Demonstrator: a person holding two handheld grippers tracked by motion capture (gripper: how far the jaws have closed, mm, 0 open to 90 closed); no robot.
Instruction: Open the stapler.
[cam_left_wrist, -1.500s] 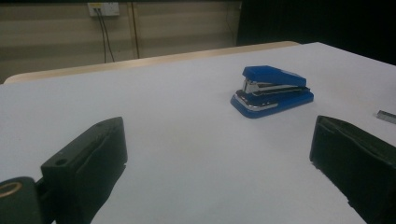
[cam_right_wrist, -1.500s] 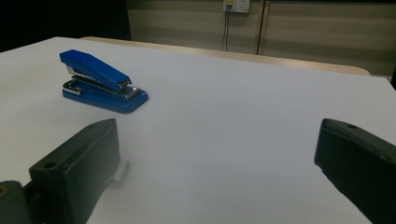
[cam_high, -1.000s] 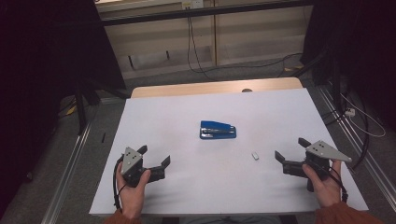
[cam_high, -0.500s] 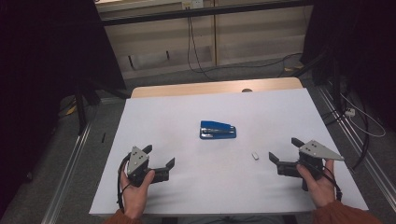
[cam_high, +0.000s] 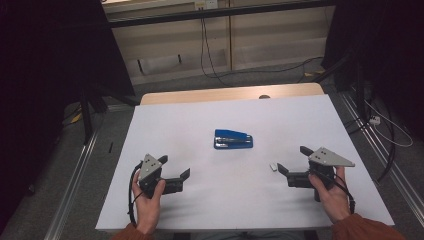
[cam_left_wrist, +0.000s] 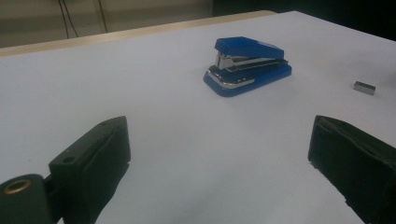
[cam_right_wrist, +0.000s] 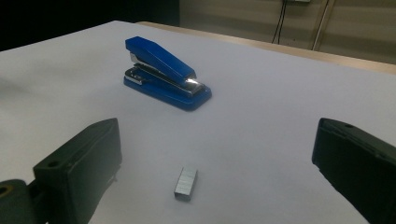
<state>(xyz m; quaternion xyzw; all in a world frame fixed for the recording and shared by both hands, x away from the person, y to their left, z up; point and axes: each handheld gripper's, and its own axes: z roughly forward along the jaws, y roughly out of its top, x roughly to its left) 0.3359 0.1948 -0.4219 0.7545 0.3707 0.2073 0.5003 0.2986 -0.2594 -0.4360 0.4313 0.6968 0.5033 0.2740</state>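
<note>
While both tongs gape empty, staples lie before the right, near the stapler.

Dim room, bright tabletop, soft shadows, mild blur

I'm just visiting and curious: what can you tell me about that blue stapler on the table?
The blue stapler is small, with a glossy plastic-looking top and base and a shiny metal magazine between them. Its top arm is down and it rests flat on its base, near the middle of the white table. Nothing touches it. A small strip of staples lies apart from it, on the side of the right gripper.
</note>
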